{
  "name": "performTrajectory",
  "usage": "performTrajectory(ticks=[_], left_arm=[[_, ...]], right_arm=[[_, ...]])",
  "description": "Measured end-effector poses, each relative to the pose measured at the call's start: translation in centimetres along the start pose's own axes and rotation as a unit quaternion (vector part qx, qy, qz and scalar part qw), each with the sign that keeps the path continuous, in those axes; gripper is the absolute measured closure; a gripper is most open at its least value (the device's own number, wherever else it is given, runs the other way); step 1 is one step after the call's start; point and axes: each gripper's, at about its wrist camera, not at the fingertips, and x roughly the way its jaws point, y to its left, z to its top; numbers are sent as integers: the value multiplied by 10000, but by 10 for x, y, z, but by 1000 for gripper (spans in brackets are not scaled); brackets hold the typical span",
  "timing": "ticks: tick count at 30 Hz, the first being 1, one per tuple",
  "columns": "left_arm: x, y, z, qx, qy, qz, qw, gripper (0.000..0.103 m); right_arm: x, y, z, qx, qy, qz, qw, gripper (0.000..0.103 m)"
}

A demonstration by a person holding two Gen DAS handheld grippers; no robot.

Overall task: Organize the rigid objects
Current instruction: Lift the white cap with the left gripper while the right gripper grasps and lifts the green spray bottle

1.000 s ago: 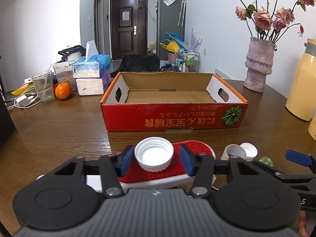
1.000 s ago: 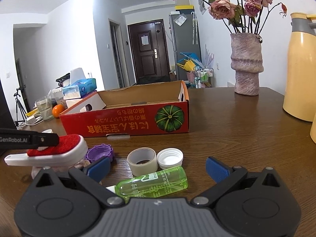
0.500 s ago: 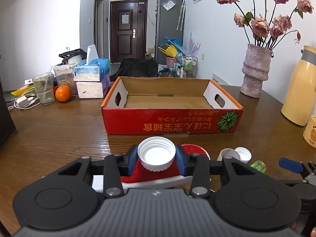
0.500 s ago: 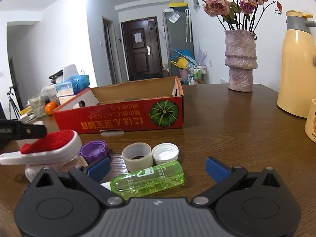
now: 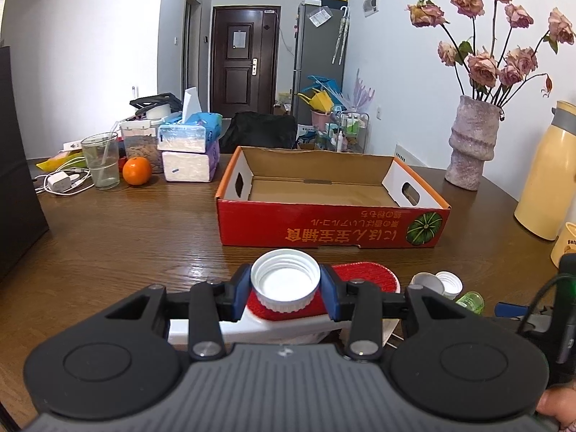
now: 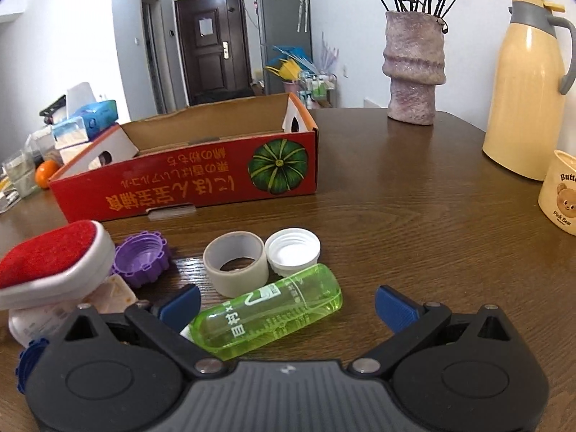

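White cap [image 5: 285, 280], open side up, clamped between the left tongs [image 5: 285, 289], held clear above the red-topped brush [image 5: 363, 276]. Judged step: carry to the red carton [image 5: 331, 228], empty beyond on the tabletop [image 5: 118, 230]. Next: over the near wall, then release. Right tongs [image 6: 286, 304] apart, straddling the green bottle [image 6: 266, 311], not gripping; tape roll [image 6: 235, 264] and 1 more cap [image 6: 292, 250] just beyond.
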Motion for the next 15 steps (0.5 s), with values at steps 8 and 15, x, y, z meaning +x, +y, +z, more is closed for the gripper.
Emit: performTrajectory(ticks=[8, 15], left_arm=[[-12, 8, -4, -75, -24, 7, 10000, 62], [-19, 8, -10, -97, 32, -28, 9999, 62]], right_arm=[[0, 7, -7, -256, 182, -200, 9993, 0], [-5, -1, -15, -361, 304, -243, 9986, 1]])
